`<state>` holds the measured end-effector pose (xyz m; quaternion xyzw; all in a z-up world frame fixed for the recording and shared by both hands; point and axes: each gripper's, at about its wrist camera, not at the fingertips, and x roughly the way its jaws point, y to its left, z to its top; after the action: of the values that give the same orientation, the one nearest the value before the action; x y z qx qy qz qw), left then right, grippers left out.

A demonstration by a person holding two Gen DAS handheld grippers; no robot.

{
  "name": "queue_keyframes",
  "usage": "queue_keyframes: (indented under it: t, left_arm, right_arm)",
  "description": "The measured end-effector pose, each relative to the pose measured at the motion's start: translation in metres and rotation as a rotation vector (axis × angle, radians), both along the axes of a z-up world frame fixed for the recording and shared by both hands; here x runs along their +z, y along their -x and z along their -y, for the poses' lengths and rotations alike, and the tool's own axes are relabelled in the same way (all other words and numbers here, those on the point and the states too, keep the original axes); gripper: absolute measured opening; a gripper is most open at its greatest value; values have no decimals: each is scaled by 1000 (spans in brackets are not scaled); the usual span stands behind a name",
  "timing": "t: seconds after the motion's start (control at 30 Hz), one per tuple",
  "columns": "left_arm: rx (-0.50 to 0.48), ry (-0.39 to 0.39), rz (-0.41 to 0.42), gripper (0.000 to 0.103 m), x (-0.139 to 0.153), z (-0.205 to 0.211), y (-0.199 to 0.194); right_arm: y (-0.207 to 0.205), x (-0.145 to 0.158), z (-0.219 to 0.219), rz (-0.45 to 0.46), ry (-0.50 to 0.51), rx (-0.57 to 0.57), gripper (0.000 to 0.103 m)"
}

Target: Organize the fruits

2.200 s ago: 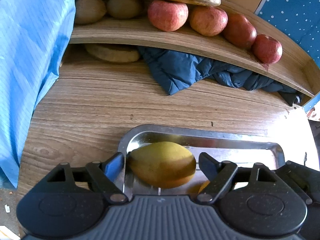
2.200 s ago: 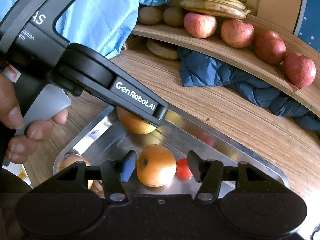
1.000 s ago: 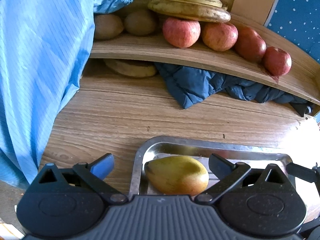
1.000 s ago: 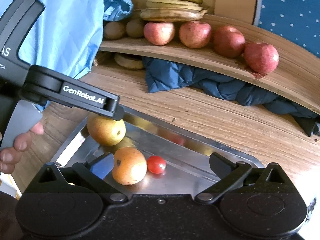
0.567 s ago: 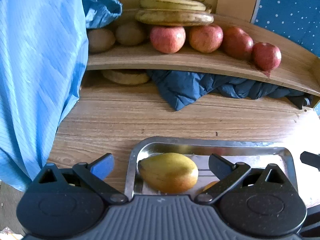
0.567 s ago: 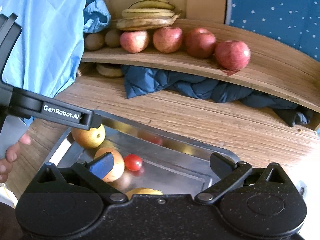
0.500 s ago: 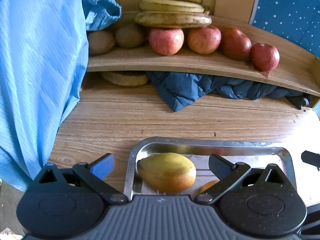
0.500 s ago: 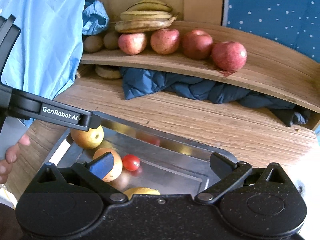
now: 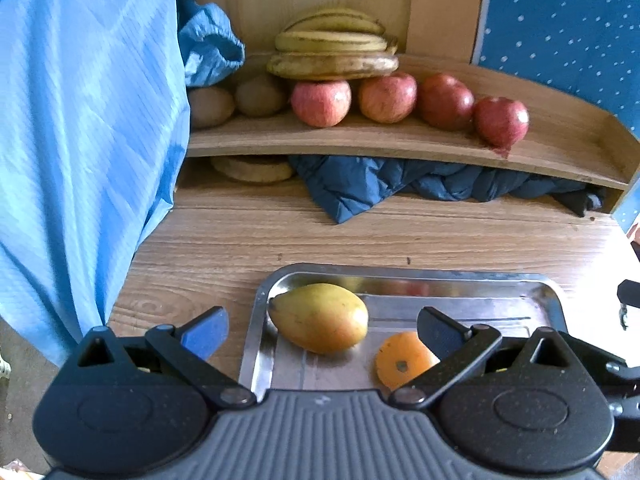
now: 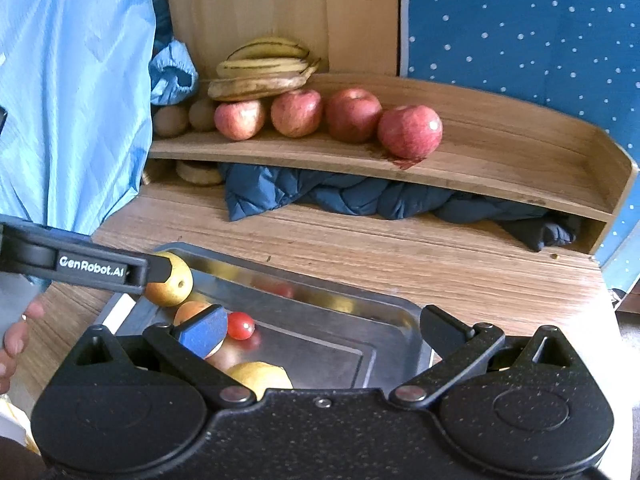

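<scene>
A steel tray (image 9: 472, 276) on the wooden table holds a yellow mango (image 9: 319, 317) and an orange (image 9: 402, 358). In the right wrist view the tray (image 10: 320, 294) also holds a cherry tomato (image 10: 240, 325) and another yellow fruit (image 10: 260, 376) at the near edge. My left gripper (image 9: 322, 326) is open and empty, raised above the tray's left end. My right gripper (image 10: 320, 334) is open and empty above the tray. A wooden shelf (image 9: 400, 140) at the back carries several red apples (image 9: 321, 102), bananas (image 9: 332, 52) and kiwis (image 9: 260, 95).
A blue curtain (image 9: 80, 140) hangs along the left. A dark blue quilted cloth (image 9: 400, 184) and a flat round object (image 9: 252, 168) lie under the shelf. The shelf's right part (image 10: 520, 160) is bare wood. A dotted blue wall (image 10: 520, 20) stands behind.
Both grippers have opened wide and drawn back and up from the tray. The mango and orange that sat between the fingers now lie free in the tray.
</scene>
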<state>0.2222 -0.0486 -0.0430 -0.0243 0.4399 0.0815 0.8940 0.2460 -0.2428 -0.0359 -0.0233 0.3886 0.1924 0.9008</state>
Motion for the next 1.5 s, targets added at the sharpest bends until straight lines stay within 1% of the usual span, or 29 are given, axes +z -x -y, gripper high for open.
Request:
queue_keyframes:
  t: [0.33, 0.57, 0.67, 0.83, 1.03, 1.27, 1.5]
  left_arm:
    - [42, 7, 64, 102, 9, 15, 40]
    - [86, 5, 89, 102, 19, 14, 65]
    - [87, -1, 97, 102, 21, 14, 71]
    - [86, -12, 104, 102, 23, 10, 81]
    - [60, -15, 132, 102, 26, 1, 91]
    - [26, 20, 177, 102, 33, -19, 109]
    - [-27, 24, 231, 102, 35, -35, 131]
  right_arm:
    - [28, 14, 19, 69, -41, -2, 102]
    - [45, 18, 23, 70, -63, 20, 102]
    - [54, 20, 23, 73, -68, 30, 102]
    - [61, 20, 23, 66, -81, 16, 102]
    - [67, 22, 16, 75, -96, -2, 102]
    - [79, 28, 4, 88, -86, -57, 102]
    - [109, 38, -13, 114, -76, -111, 102]
